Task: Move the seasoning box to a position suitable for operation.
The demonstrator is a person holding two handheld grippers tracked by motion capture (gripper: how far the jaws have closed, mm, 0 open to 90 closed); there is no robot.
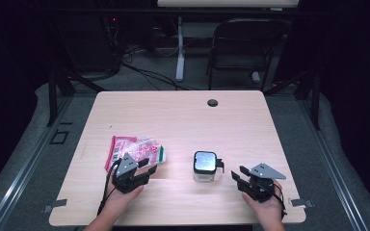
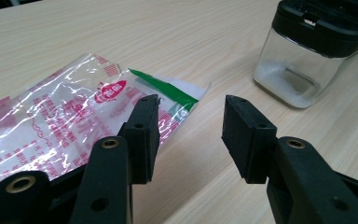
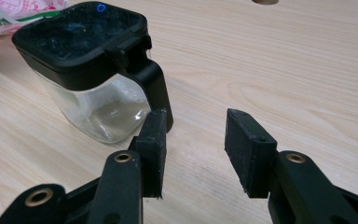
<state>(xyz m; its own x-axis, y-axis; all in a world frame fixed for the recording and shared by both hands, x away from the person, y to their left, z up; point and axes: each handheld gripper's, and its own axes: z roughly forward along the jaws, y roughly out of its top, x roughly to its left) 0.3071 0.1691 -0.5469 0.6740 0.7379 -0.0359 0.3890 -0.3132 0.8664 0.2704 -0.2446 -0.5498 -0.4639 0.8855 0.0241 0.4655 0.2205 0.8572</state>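
Sitting near the desk's [image 1: 183,115] front edge, the clear jar [image 1: 205,167] with its black lid stands just left of the right gripper [image 1: 243,179], whose jaws are spread and empty by the jar's handle [image 3: 154,86]. The left gripper [image 1: 144,169] hangs spread over the plastic packet's [image 2: 70,121] corner. A skewed bite on the handle could tip the jar; the left gripper view reveals white residue inside it.

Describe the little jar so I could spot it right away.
Look at the wooden table, toward the near edge between the two grippers. The jar stands there upright: clear square glass with a black lid and handle, unlike the flat pink-printed plastic packet to its left.
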